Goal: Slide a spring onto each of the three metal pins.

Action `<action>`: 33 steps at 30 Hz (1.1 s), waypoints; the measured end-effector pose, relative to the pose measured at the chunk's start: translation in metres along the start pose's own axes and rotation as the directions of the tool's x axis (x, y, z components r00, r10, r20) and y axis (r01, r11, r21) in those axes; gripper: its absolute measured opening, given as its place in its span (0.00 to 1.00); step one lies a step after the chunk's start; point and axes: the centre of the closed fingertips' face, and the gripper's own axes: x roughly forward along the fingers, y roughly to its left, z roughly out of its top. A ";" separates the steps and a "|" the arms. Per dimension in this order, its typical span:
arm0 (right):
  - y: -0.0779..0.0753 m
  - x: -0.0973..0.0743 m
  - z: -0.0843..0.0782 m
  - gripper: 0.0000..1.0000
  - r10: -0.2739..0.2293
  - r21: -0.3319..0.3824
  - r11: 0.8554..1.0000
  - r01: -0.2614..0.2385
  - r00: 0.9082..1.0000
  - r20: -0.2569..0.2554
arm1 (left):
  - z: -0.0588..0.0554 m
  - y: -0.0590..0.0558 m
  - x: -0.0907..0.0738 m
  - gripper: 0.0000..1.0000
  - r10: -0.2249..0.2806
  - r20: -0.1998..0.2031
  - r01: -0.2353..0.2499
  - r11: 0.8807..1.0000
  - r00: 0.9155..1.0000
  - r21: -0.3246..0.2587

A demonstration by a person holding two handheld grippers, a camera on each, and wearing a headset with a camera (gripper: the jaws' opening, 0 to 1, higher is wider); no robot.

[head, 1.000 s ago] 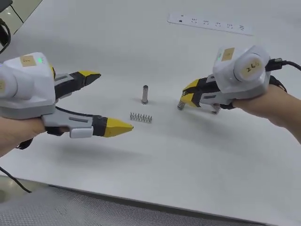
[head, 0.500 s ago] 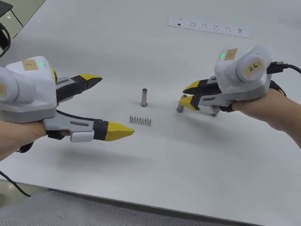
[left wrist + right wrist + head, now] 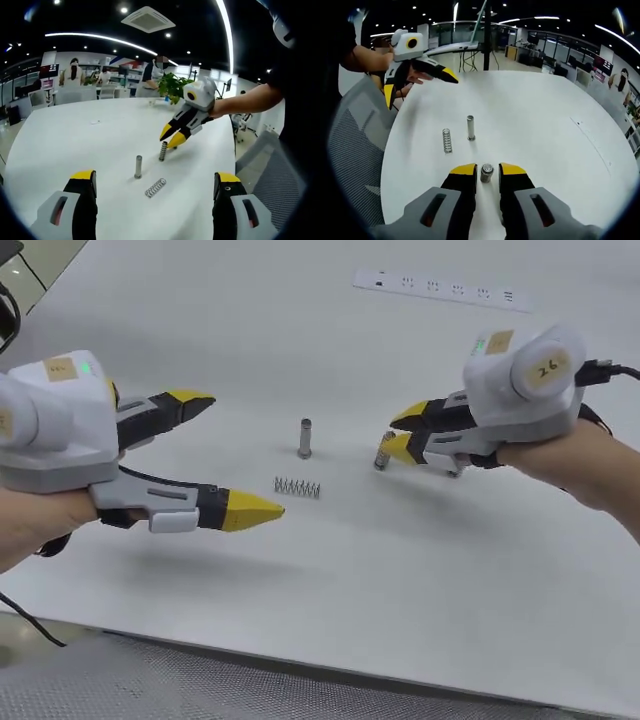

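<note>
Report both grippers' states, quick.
Left gripper: open wide, holding nothing.
Right gripper: slightly open, jaws flanking the spring-fitted pin, not gripping it.

We look across a broad white table [image 3: 420, 580] with a white power strip [image 3: 440, 290] near its far edge, in an open office where we see strip lights [image 3: 100, 41], a square ceiling vent [image 3: 147, 19], a leafy plant [image 3: 172, 86] and a grey mesh chair [image 3: 355, 150].
</note>
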 end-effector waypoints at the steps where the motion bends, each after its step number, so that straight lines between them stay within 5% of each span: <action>1: 0.000 0.000 0.001 0.16 0.000 0.004 1.000 0.000 1.000 0.004 | 0.000 0.000 0.000 0.95 0.000 0.000 0.000 1.000 1.000 0.000; 19: 0.005 -0.005 0.001 0.21 -0.002 0.021 1.000 0.001 0.999 0.036 | 0.003 0.000 0.002 0.95 0.000 0.007 0.000 1.000 1.000 -0.006; 33: -0.001 -0.023 0.014 0.26 -0.041 0.104 0.994 0.027 0.990 0.132 | 0.003 -0.001 0.002 0.95 0.000 0.008 0.000 1.000 1.000 -0.006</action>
